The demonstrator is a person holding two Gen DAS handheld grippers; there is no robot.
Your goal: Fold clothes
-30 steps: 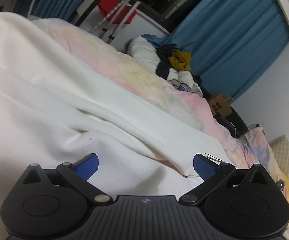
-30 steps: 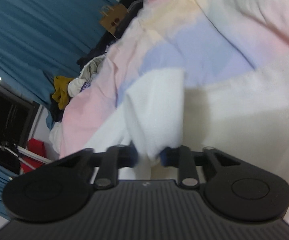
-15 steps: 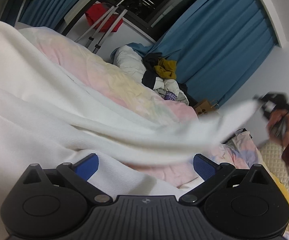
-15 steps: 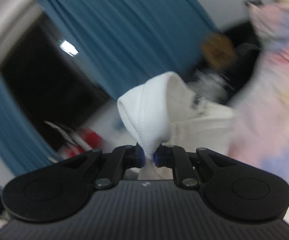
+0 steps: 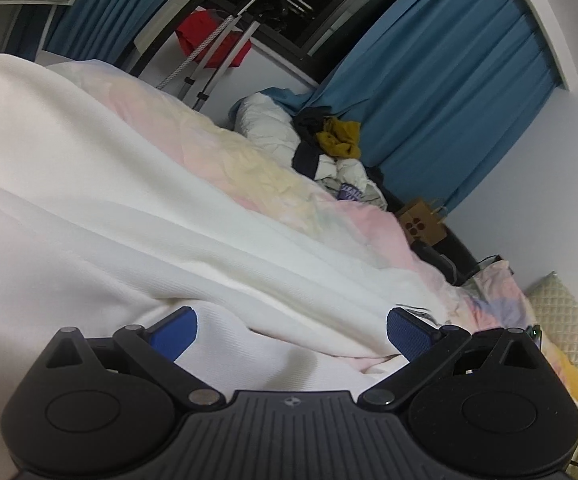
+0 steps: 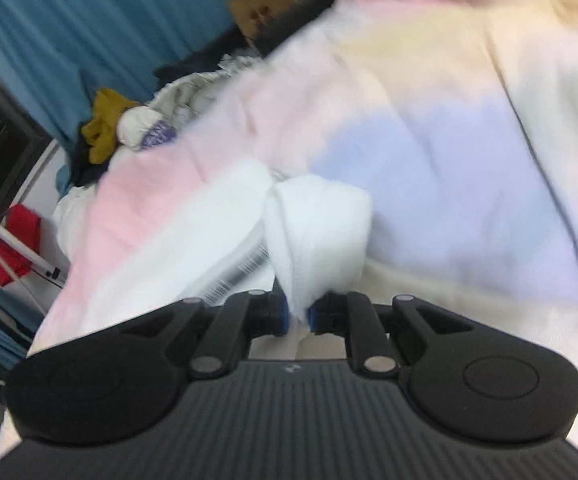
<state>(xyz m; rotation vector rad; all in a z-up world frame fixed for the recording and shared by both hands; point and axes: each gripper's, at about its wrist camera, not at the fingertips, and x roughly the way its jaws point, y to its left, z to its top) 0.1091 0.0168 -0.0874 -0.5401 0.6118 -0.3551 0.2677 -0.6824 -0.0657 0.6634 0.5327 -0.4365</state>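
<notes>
A white knit garment (image 5: 129,216) lies spread over the pastel bed cover (image 5: 257,172), with long folds running toward the right. My left gripper (image 5: 289,332) is open, its blue pads just above the cloth and holding nothing. My right gripper (image 6: 297,314) is shut on a bunched end of the white garment (image 6: 317,224), held low over the bed cover (image 6: 441,152). The right wrist view is blurred by motion.
A pile of other clothes (image 5: 329,148) lies at the bed's far end by blue curtains (image 5: 457,92). A drying rack with a red item (image 5: 209,40) stands behind. A brown paper bag (image 5: 423,226) and a cream pillow (image 5: 561,320) are at the right.
My right gripper lifted the garment's end high in the air, then brought it back down over the bed. The cloth in the left view has settled flat again.
</notes>
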